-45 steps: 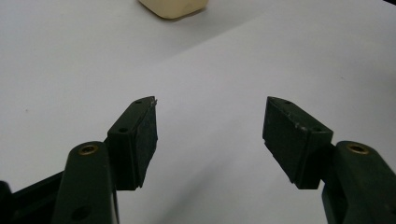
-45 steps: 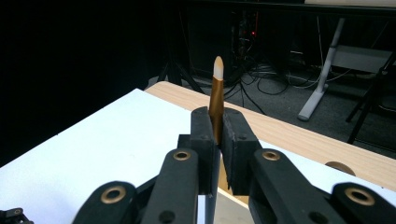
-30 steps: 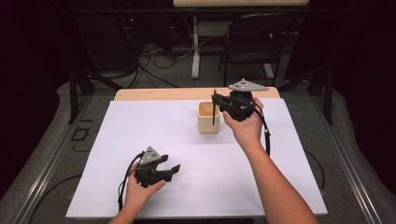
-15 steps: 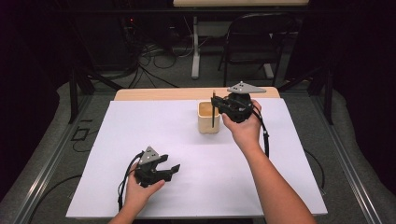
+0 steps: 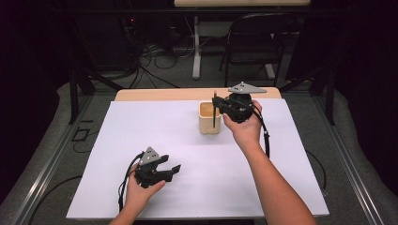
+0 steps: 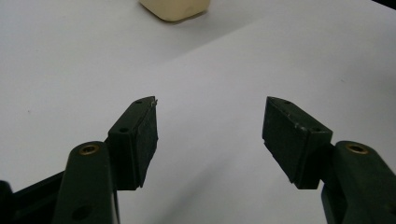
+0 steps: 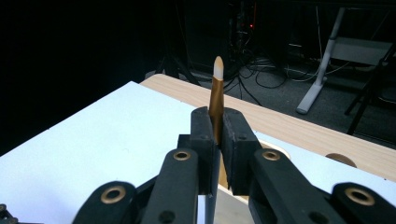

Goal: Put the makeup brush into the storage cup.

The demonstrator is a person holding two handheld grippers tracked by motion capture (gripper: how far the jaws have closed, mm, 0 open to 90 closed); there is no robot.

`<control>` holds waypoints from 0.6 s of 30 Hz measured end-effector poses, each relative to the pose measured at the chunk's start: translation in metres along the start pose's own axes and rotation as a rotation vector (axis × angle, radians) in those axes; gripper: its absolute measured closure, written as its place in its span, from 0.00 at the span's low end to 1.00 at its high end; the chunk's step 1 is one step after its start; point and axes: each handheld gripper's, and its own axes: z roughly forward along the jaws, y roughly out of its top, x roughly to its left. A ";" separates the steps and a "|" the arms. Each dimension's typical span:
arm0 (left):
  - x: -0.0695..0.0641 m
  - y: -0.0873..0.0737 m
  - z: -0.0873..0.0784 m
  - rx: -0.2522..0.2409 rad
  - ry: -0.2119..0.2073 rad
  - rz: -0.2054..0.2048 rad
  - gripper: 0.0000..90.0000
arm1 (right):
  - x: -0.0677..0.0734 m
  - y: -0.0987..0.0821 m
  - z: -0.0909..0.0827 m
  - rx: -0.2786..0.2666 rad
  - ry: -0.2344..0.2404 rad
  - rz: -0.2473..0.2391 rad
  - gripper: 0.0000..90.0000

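A white sheet (image 5: 141,140) is covering most of the table (image 5: 155,94), whose bare wooden edge is showing along the far side, and the person is working over its far right part. The cream-coloured cup (image 5: 210,118) is standing upright there, well apart from the left gripper (image 5: 172,169), which is resting low on the near left of the sheet with its jaws spread and nothing between them. The right gripper (image 5: 217,106) is hovering just beside the cup's right rim, its jaws pressed together on a slim brown pen (image 5: 215,110). The pen's long axis is standing nearly vertical, its lower end reaching down at the cup's mouth, so the coming move looks like a straight descent into the cup, and the right hand (image 5: 244,129) is by far the nearer one for it. The right gripper view is revealing the pen's pale tip (image 7: 217,68) rising above the clamped jaws, a detail too small in the high view, while the left gripper view is offering the cup's base (image 6: 175,8) far off across bare sheet.
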 end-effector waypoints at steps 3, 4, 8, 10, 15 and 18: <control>0.000 0.000 0.000 0.001 0.001 -0.001 0.40 | -0.003 0.000 0.002 -0.001 -0.010 -0.002 0.93; 0.000 0.000 0.000 0.001 0.002 -0.001 0.40 | -0.004 0.000 0.002 0.000 -0.012 0.001 0.93; 0.001 0.000 0.000 -0.002 0.002 -0.002 0.40 | -0.008 -0.001 0.005 -0.006 -0.026 0.012 0.93; 0.001 0.000 0.000 -0.002 0.003 -0.002 0.40 | -0.010 0.000 0.005 -0.008 -0.030 0.022 0.93; 0.001 0.000 0.000 -0.004 0.004 -0.003 0.40 | -0.014 0.001 0.007 -0.007 -0.046 0.021 0.93; 0.001 0.000 -0.001 -0.003 0.005 -0.003 0.40 | -0.015 0.003 0.007 -0.009 -0.050 0.020 0.93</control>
